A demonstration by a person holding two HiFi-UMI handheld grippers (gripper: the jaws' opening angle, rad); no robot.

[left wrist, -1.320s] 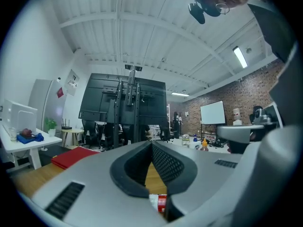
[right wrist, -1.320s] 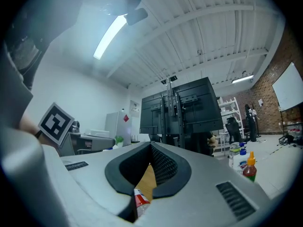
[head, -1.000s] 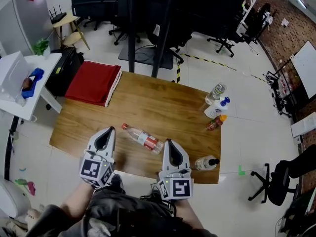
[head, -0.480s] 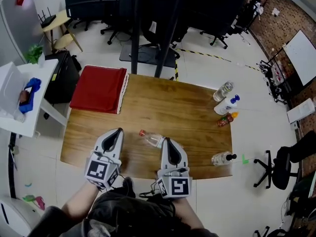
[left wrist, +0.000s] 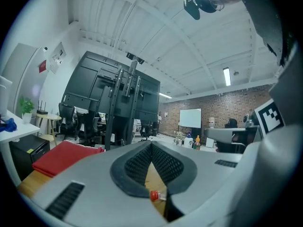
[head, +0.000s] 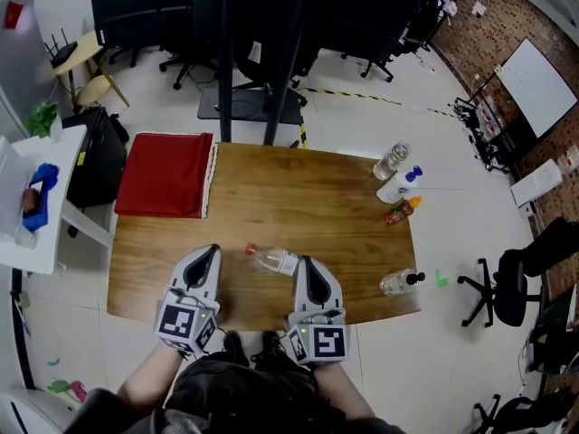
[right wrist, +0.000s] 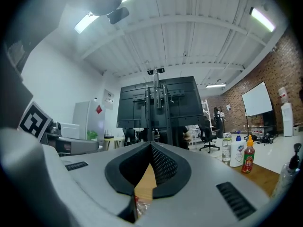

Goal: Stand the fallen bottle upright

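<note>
The fallen clear bottle lies on the wooden table near its front edge, red cap pointing left. My right gripper is shut, and its tip sits over the bottle's base end and hides it. My left gripper is shut and stands a little left of the cap, apart from it. In the left gripper view the red cap shows low in the gap under the closed jaws. In the right gripper view a bit of the bottle shows below the closed jaws.
A second clear bottle with a black cap lies near the table's front right corner. Three upright bottles stand at the far right edge. A red cloth covers the table's left end. Office chairs stand around.
Both grippers moved across the table's front edge towards the lying bottle. The right gripper's tip now covers the bottle's base end. The bottle lies as before.
</note>
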